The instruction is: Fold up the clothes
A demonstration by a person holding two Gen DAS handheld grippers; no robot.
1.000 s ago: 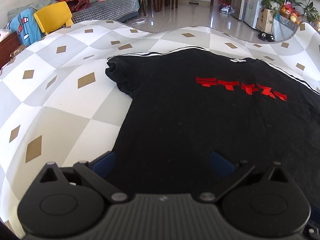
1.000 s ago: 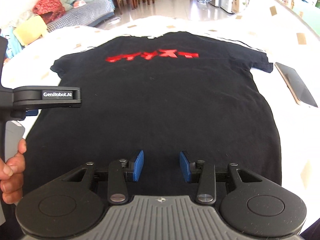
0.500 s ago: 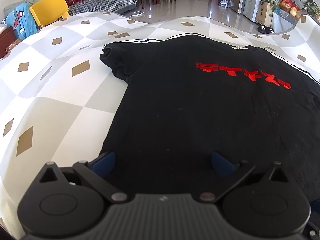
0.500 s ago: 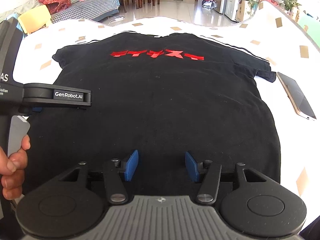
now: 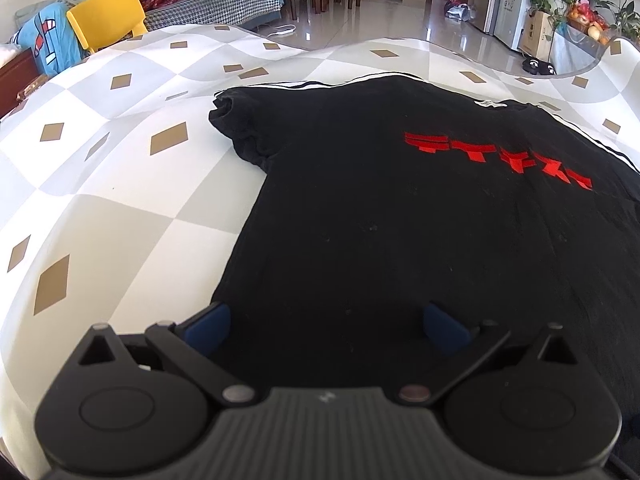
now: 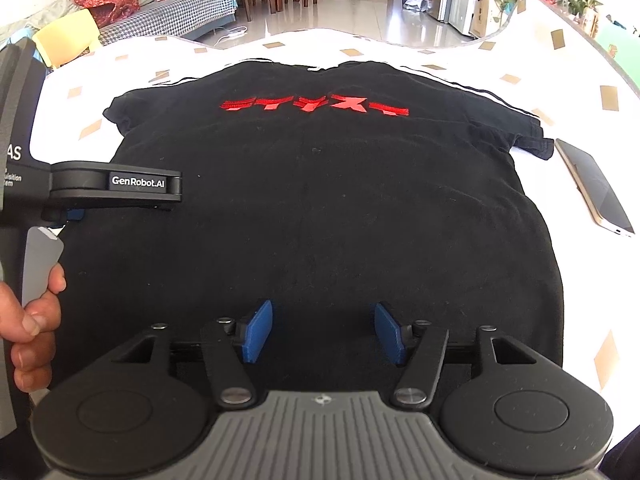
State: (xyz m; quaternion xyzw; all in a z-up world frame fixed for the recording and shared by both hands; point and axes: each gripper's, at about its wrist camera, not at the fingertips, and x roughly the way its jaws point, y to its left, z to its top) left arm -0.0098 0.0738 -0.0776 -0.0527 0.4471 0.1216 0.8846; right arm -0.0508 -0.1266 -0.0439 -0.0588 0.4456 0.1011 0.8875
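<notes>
Black T-shirt (image 6: 320, 208) lay spread flat and face up on the checked surface (image 5: 120, 184), both claws poised over its near hem with nothing yet folded.

The left claw (image 5: 326, 322) stood spread wide above the hem's left corner, nothing between its pads; the right claw (image 6: 322, 332) hung over the hem's middle with its jaws opening and only flat cloth beneath them, not pinched. That paired stance at the bottom edge probably set up a grasp of the hem to carry it toward the collar. The left wrist view alone showed the bunched left sleeve (image 5: 240, 124) and a yellow chair (image 5: 108, 20) beyond the surface. The right wrist view alone showed a phone (image 6: 592, 188) lying just beside the right sleeve (image 6: 532, 136), clear of the cloth, and the person's hand (image 6: 32, 328) gripping the left claw's handle.
</notes>
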